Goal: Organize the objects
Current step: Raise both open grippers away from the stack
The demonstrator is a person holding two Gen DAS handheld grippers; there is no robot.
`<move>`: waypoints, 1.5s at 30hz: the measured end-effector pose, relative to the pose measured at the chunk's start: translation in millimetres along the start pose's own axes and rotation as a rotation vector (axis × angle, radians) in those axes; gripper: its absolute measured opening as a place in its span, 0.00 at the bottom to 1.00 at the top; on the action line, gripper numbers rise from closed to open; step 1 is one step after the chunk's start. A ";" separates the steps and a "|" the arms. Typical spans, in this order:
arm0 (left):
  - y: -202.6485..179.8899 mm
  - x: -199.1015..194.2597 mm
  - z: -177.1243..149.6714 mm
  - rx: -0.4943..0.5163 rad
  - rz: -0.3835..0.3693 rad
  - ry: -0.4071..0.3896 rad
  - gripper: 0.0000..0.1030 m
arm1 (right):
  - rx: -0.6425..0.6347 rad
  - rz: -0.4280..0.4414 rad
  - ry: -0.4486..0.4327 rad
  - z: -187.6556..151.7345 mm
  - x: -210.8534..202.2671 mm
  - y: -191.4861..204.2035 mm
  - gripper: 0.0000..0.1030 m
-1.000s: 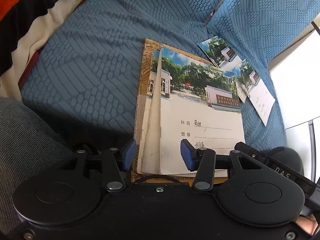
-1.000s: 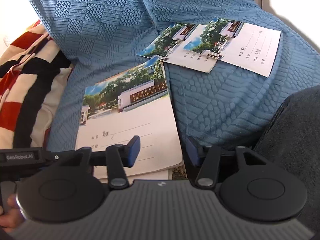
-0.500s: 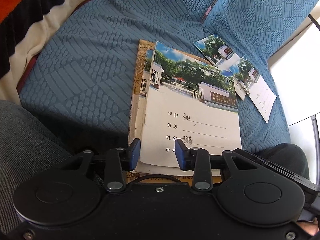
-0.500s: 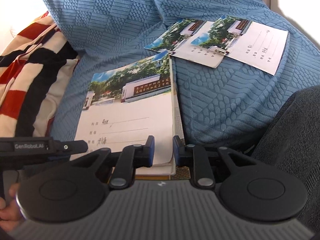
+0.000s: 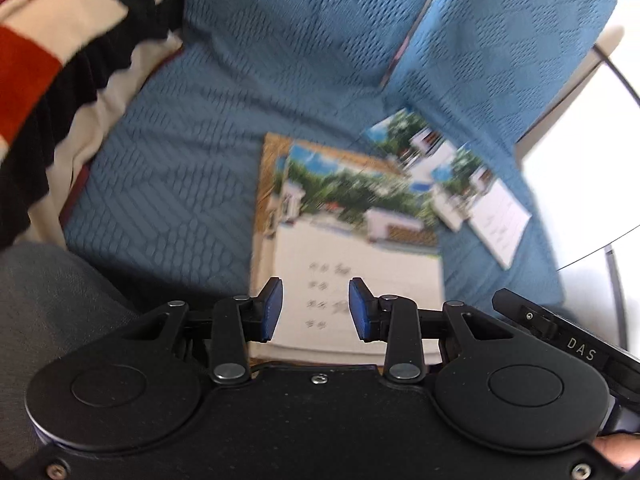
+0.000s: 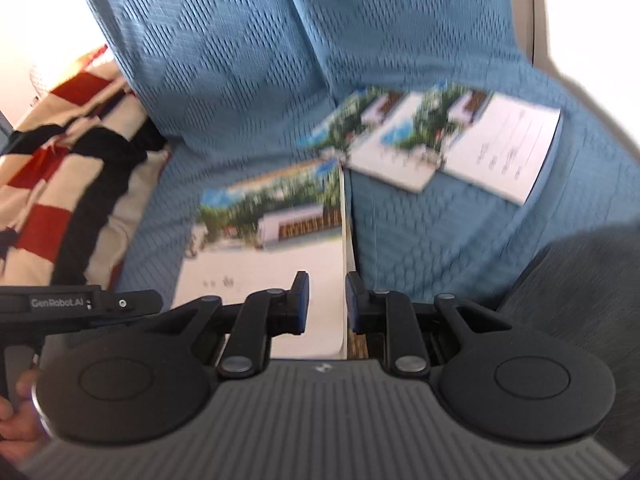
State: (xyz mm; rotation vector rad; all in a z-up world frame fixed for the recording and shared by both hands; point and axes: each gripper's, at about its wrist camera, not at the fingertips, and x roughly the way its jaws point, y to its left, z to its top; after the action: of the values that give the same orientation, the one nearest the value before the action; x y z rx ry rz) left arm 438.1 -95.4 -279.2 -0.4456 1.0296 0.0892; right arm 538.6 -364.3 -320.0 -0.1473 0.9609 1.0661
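Observation:
A stack of notebooks (image 5: 352, 236) with a school photo on the cover lies on the blue sofa seat; it also shows in the right wrist view (image 6: 272, 240). Two more notebooks (image 6: 448, 140) lie overlapped further back right, also seen in the left wrist view (image 5: 472, 196). My left gripper (image 5: 315, 307) hovers over the stack's near edge, jaws partly open, holding nothing. My right gripper (image 6: 326, 304) hovers over the stack's right edge, jaws narrowly apart, empty. Both views are motion blurred.
A striped red, black and cream blanket (image 5: 52, 64) lies at the left, also in the right wrist view (image 6: 60, 168). The blue sofa backrest (image 6: 280, 40) rises behind. A grey-trousered leg (image 6: 580, 280) is at the right.
Both grippers have pulled back and up from the stack. The left jaws narrowed and then widened a little; the right jaws closed in from wide and now stand slightly wider than half a second ago.

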 end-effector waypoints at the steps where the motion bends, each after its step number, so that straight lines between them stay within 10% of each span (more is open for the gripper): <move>1: -4.3 -6.4 2.6 0.012 -0.001 -0.016 0.32 | -0.006 -0.001 -0.019 4.0 -6.7 0.8 0.22; 14: -56.2 -76.6 10.3 0.074 -0.069 -0.135 0.32 | -0.093 -0.008 -0.215 35.3 -89.0 10.2 0.22; 45: -101.1 -108.0 -15.3 0.130 -0.053 -0.198 0.34 | -0.106 -0.013 -0.211 16.9 -120.7 -2.9 0.24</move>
State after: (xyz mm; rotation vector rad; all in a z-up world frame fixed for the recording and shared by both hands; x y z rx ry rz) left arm 397.6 -178.7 -162.8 -0.3377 0.8233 0.0183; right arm 534.5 -438.1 -223.0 -0.1253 0.7136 1.0976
